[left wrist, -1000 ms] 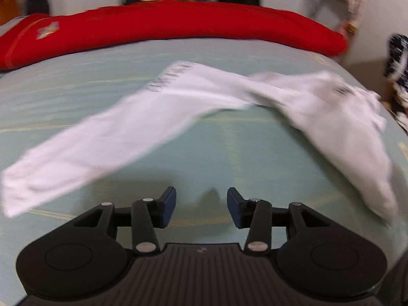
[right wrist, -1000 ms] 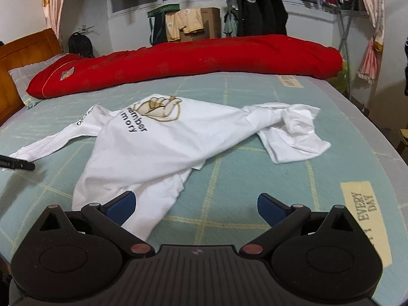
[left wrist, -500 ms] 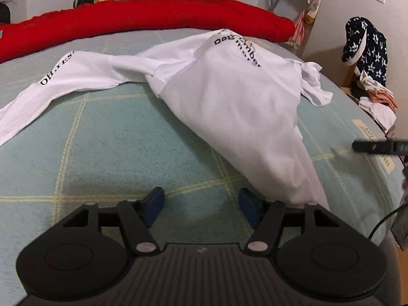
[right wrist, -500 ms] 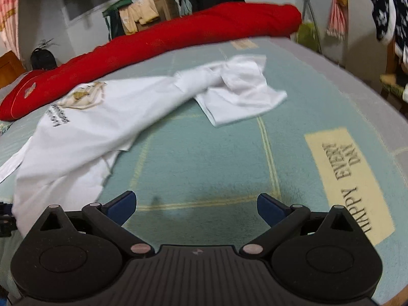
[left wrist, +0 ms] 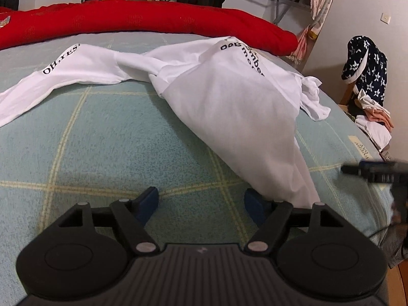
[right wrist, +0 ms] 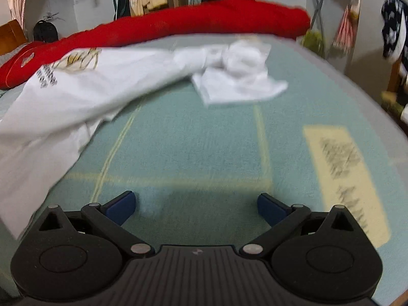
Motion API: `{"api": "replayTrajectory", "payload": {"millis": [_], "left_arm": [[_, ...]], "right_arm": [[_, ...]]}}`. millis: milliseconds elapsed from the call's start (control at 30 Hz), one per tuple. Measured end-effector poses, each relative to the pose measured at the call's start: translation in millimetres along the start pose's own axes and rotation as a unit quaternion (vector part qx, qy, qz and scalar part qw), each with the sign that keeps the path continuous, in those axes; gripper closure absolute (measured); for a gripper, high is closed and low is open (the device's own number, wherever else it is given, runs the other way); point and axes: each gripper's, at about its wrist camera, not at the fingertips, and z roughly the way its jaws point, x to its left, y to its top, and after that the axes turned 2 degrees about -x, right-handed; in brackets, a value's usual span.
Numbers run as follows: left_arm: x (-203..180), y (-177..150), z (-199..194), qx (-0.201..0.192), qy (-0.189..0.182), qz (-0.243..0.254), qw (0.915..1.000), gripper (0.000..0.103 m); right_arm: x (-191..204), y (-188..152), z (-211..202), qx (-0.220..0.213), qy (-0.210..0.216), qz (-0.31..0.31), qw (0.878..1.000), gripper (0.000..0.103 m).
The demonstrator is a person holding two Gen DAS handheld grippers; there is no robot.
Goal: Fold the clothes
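While the white shirt [left wrist: 229,107] is lying crumpled across the green bedspread [left wrist: 107,142], the spreading-out step is only beginning. The left gripper [left wrist: 201,201] is opening with nothing between its jaws, its right pad just beside the hem; the right gripper [right wrist: 196,206] is hanging wide and empty. Next, each is needing a hem corner. Bare bedspread is lying ahead, the red quilt [left wrist: 142,17] bordering the far side.

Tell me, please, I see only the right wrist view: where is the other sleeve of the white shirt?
Observer: In the left wrist view the sleeve, printed OH,YES, lies flat on the bedspread, stretched to the left.
Operator: And the left tongs?
Observer: The left tongs are opening over bare bedspread, with nothing between them.
Operator: Is cloth near them?
Observer: Yes, the hem of the shirt lies just by their right finger.
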Motion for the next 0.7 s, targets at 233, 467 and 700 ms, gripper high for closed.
{"api": "replayTrajectory", "payload": {"millis": [233,467,700], "left_arm": [[-1,4,-7,-0.002,0.009,0.003,0.9999,0.028],[6,5,-6,0.002,0.019,0.004,0.9998,0.028],[9,3,-7,0.0,0.013,0.004,0.9999,0.026]], "right_arm": [[-19,75,38,-0.04,-0.074,-0.02,0.996,0.0],[-24,135,104,-0.029,-0.137,-0.01,0.99,0.0],[-45,132,116,-0.006,-0.214,-0.017,0.977,0.0]]}}
